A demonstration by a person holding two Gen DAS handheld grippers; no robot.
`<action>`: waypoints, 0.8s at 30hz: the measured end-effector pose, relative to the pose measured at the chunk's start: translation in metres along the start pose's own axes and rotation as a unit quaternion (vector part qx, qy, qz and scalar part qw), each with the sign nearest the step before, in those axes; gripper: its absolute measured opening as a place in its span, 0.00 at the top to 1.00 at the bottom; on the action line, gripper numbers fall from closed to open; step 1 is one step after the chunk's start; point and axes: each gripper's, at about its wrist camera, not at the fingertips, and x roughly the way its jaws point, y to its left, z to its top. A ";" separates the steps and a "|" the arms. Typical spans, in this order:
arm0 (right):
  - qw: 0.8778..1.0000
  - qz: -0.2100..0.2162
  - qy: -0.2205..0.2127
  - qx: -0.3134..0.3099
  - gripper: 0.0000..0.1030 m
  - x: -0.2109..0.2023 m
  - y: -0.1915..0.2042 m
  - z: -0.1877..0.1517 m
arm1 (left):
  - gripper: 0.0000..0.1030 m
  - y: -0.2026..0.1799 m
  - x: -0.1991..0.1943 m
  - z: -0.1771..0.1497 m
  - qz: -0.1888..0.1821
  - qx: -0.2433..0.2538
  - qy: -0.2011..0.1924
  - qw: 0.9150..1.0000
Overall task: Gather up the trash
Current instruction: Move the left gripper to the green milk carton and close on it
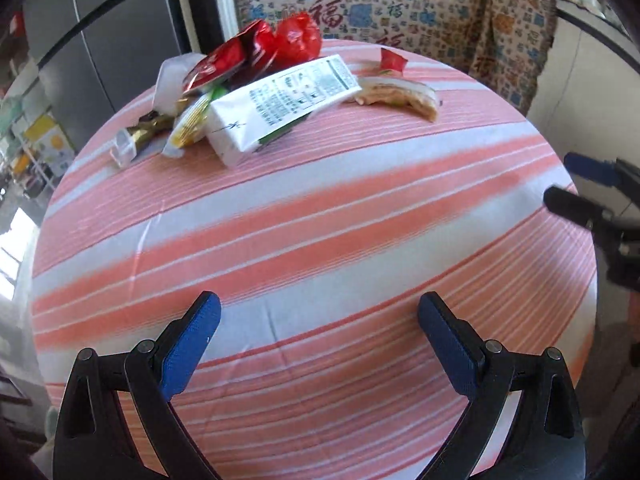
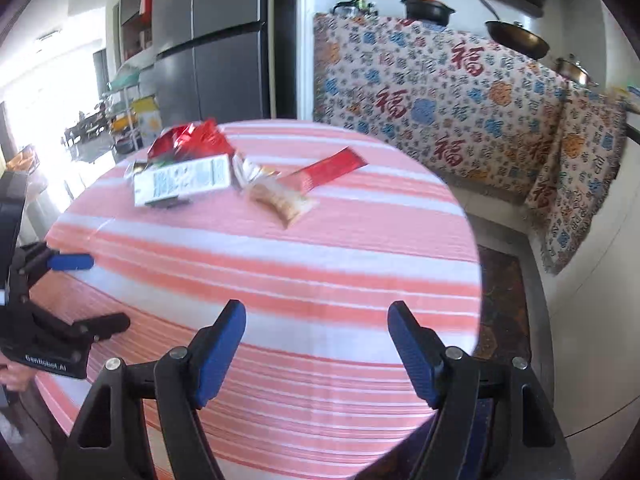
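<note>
A heap of trash lies at the far side of the round striped table (image 1: 320, 208): a white printed carton (image 1: 280, 100), red foil wrappers (image 1: 256, 52), a yellow packet (image 1: 190, 124) and a clear wrapper with food inside (image 1: 396, 94). My left gripper (image 1: 320, 312) hovers open over the near part of the table, nothing between its blue pads. The right gripper (image 1: 568, 182) shows at the right edge. In the right wrist view the carton (image 2: 184, 182), the clear wrapper (image 2: 280, 200) and a flat red sachet (image 2: 328, 170) lie ahead. My right gripper (image 2: 318, 316) is open and empty, with the left gripper (image 2: 104, 292) beside it.
A dark fridge (image 2: 216, 52) stands behind the table. A counter draped in patterned cloth (image 2: 440, 100) carries pots and a pan (image 2: 518, 40). A dark rug (image 2: 500, 300) lies on the floor right of the table edge (image 2: 476, 260).
</note>
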 end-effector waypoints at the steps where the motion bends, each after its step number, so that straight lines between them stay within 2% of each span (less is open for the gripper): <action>1: 1.000 0.001 0.009 -0.009 0.27 0.007 0.011 -0.001 | 0.04 0.006 0.002 0.001 -0.003 -0.007 -0.001 1.000; 5: 0.999 0.006 0.028 -0.028 0.27 0.021 0.034 -0.004 | 0.04 0.017 -0.005 0.003 0.002 -0.017 -0.013 1.000; 8: 0.999 0.004 0.031 -0.031 0.27 0.028 0.040 -0.004 | 0.04 0.029 -0.020 0.017 0.010 -0.010 -0.041 0.999; 11: 0.999 0.010 0.034 -0.017 0.27 0.031 0.032 -0.009 | 0.04 0.027 -0.020 0.045 0.020 0.048 -0.062 0.997; 15: 0.999 0.020 0.041 0.009 0.27 0.033 0.020 -0.011 | 0.05 0.015 0.008 0.066 0.036 0.134 -0.051 0.989; 18: 0.999 0.020 0.041 0.020 0.27 0.030 0.014 -0.013 | 0.10 0.009 0.019 0.073 0.057 0.173 -0.053 0.982; 19: 0.999 0.020 0.039 0.023 0.27 0.028 0.012 -0.013 | 0.16 0.007 0.021 0.075 0.062 0.180 -0.055 0.980; 20: 0.999 0.021 0.036 0.024 0.27 0.025 0.011 -0.013 | 0.28 0.005 0.024 0.077 0.067 0.185 -0.051 0.979; 22: 0.999 0.021 0.032 0.022 0.27 0.023 0.009 -0.012 | 0.45 0.005 0.028 0.079 0.087 0.181 -0.044 0.979; 24: 0.999 0.020 0.027 0.021 0.27 0.020 0.008 -0.011 | 0.46 0.013 0.024 0.082 0.074 0.156 -0.038 0.984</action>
